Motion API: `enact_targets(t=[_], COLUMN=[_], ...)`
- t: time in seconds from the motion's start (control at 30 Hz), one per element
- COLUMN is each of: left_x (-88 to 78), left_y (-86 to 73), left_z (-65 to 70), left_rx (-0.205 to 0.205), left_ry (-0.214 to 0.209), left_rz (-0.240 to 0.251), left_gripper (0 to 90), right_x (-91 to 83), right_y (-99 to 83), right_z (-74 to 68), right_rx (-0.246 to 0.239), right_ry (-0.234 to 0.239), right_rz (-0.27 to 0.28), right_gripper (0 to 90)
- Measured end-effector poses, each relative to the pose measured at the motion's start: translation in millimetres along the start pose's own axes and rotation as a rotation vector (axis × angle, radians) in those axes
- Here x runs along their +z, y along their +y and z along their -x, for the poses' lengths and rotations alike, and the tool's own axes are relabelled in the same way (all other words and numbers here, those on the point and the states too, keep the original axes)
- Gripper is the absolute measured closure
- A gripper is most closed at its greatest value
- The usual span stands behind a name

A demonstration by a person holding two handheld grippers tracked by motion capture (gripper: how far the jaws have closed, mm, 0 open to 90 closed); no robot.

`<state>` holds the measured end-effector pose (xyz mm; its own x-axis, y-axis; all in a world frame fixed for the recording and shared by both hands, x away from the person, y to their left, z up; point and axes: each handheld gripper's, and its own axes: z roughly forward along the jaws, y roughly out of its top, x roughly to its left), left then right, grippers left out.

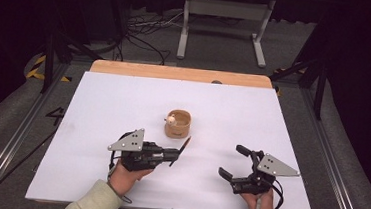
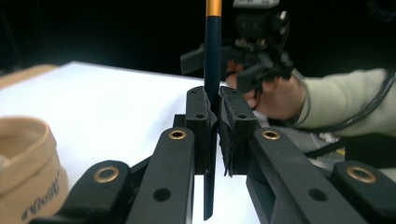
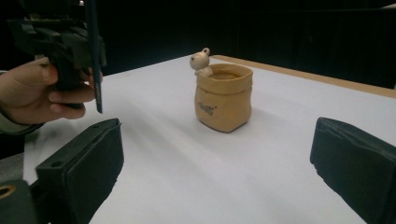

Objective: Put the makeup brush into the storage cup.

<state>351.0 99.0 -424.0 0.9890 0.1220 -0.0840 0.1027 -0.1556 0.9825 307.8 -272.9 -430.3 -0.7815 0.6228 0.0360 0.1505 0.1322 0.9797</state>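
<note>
A slim dark blue pencil with a gold band stands between the pads of my left gripper, which is shut on it just in front of a tan sack-shaped pot. A small bear figure sits on the pot's rim. In the left gripper view the pencil runs upright through the closed jaws of the left gripper, with the pot at lower left. My right gripper rests open at the table's right front. Its view looks past the wide-apart jaws of the right gripper at the pot and the held pencil.
A white sheet covers the table, with a wooden edge along the back. Beyond it a white metal frame and cables lie on the grey floor. Dark stands flank the table at both sides.
</note>
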Motion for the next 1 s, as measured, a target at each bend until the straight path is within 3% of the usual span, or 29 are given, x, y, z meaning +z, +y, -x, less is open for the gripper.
enact_targets(t=[0.27, 0.4, 0.67, 1.0], left_x=[1.3, 1.3, 1.3, 1.7], left_y=[-3.8, -3.9, -4.4, -4.7], left_z=[0.1, 0.2, 0.7, 1.5], left_rx=[-0.005, 0.000, 0.004, 0.009], left_ry=[-0.004, -0.007, -0.022, -0.024], left_rz=[0.014, 0.016, 0.008, 0.004], left_gripper=[83.1, 83.1, 83.1, 83.0], right_x=[8.3, 16.2, 38.7, 60.5], right_y=[16.4, 26.1, 47.0, 57.1], right_z=[-13.5, -21.5, -33.6, -47.3], right_rx=[-0.017, -0.043, -0.015, -0.009], right_ry=[0.064, 0.103, 0.193, 0.258], right_rz=[0.028, 0.011, 0.027, 0.049], right_gripper=[6.7, 11.4, 30.8, 50.5])
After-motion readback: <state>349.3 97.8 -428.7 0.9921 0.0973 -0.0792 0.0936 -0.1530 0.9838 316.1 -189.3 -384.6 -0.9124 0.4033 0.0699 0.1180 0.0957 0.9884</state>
